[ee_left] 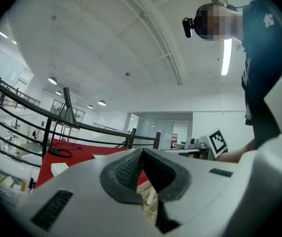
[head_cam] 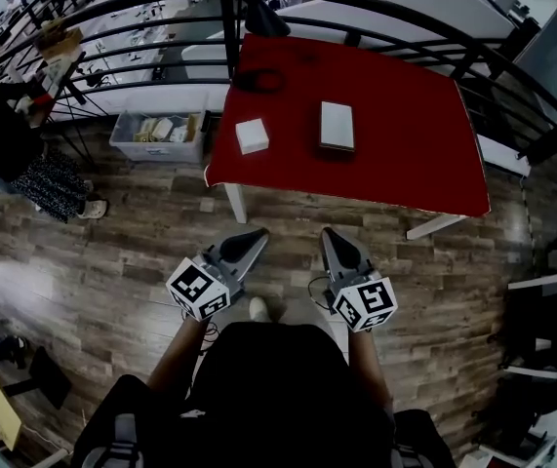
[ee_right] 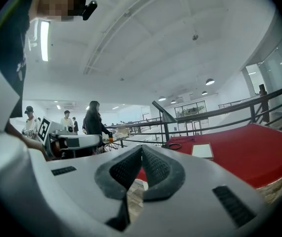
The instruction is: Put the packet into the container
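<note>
Packet (head_cam: 252, 136): small white square item, taken to be the task's piece. It lies flat on the red bench (head_cam: 405, 135), left of centre near the front edge, and nothing touches it. In the left gripper view it shows as a pale block (ee_left: 59, 168) at the near left of the red top.

Container (head_cam: 337, 127): flat white rectangular item with a darker rim. It sits on the same bench to the right of the packet, apart from it. The right gripper view shows it as a shallow pale rectangle (ee_right: 202, 150). Whether it holds anything cannot be made out.

Left hand-held gripper (head_cam: 258, 232): held over the wooden floor (head_cam: 112, 252), short of the bench and pointing toward it. Its jaws are together at the tips with nothing between them (ee_left: 141, 152).

Right hand-held gripper (head_cam: 329, 232): held beside the left one, also short of the bench edge. Its jaws are pressed together and empty (ee_right: 141, 148).

Black cable coil (head_cam: 258, 80): lies on the far left part of the bench.

Clear plastic bin (head_cam: 122, 144): stands on the floor left of the bench and holds assorted items.

Black railing (head_cam: 141, 3): curves behind the bench.
</note>
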`<action>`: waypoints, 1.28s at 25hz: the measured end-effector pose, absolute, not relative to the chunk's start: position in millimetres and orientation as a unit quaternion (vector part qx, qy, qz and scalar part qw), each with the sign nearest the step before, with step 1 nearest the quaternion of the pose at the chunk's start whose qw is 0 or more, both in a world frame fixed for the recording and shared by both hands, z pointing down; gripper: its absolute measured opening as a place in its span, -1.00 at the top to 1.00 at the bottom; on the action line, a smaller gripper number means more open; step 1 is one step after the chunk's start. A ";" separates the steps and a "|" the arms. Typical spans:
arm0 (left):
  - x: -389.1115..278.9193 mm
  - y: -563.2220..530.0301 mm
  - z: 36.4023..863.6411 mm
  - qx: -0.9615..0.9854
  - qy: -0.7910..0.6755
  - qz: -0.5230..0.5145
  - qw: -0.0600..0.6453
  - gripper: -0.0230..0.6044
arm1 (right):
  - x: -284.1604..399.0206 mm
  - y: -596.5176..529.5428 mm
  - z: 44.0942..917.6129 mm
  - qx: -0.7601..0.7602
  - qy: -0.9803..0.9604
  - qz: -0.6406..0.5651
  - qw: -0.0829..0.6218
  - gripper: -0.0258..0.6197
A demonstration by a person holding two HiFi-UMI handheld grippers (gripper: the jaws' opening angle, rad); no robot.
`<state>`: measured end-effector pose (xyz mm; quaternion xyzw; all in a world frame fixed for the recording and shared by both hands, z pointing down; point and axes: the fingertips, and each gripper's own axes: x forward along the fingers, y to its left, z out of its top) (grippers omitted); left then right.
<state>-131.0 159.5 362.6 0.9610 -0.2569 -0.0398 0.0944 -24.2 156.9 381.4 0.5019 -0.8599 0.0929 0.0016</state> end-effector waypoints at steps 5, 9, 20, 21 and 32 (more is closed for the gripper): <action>-126.1 135.1 375.4 0.963 -0.253 -0.018 0.091 0.90 | -24.0 134.3 386.3 0.504 -0.858 0.100 0.006 0.86; -117.1 108.5 382.7 0.963 -0.252 -0.014 0.098 0.90 | -17.6 106.1 391.9 0.501 -0.859 0.103 0.004 0.86; -76.5 -3.0 391.1 0.957 -0.272 -0.003 0.103 0.90 | 19.8 -10.9 389.8 0.477 -0.874 0.097 -0.014 0.86; -70.6 -14.8 387.6 0.956 -0.274 -0.006 0.100 0.90 | 25.1 -21.3 388.3 0.475 -0.875 0.096 -0.012 0.86; -29.1 -105.3 386.1 0.949 -0.302 -0.007 0.088 0.90 | 66.5 -119.1 383.4 0.454 -0.887 0.086 -0.010 0.86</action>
